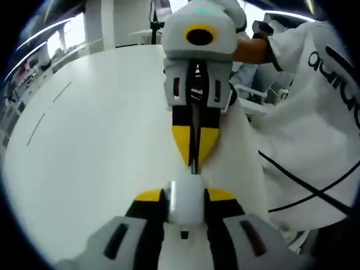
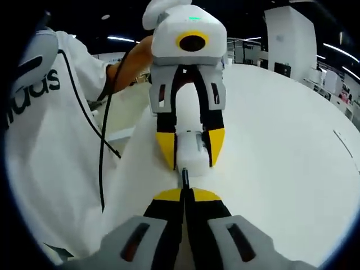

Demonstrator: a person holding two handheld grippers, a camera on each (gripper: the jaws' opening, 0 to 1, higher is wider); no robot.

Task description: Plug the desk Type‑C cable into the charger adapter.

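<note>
My left gripper [image 1: 184,197] is shut on the white charger adapter [image 1: 184,207], which sits between its yellow-tipped jaws. Facing it from above in the left gripper view, my right gripper [image 1: 193,160] is shut on the thin dark Type-C plug. In the right gripper view, my right gripper [image 2: 184,194] pinches the plug [image 2: 184,176], whose tip touches the near face of the adapter [image 2: 190,151]. The left gripper [image 2: 191,163] holds that adapter. How deep the plug sits is hidden. The black cable [image 2: 101,143] trails across the person's white shirt.
Both grippers hover over a large white round table [image 1: 90,157] whose edge curves near the person. A person in a white shirt [image 1: 315,112] stands close beside the table. Shelves and desks stand far off in the room.
</note>
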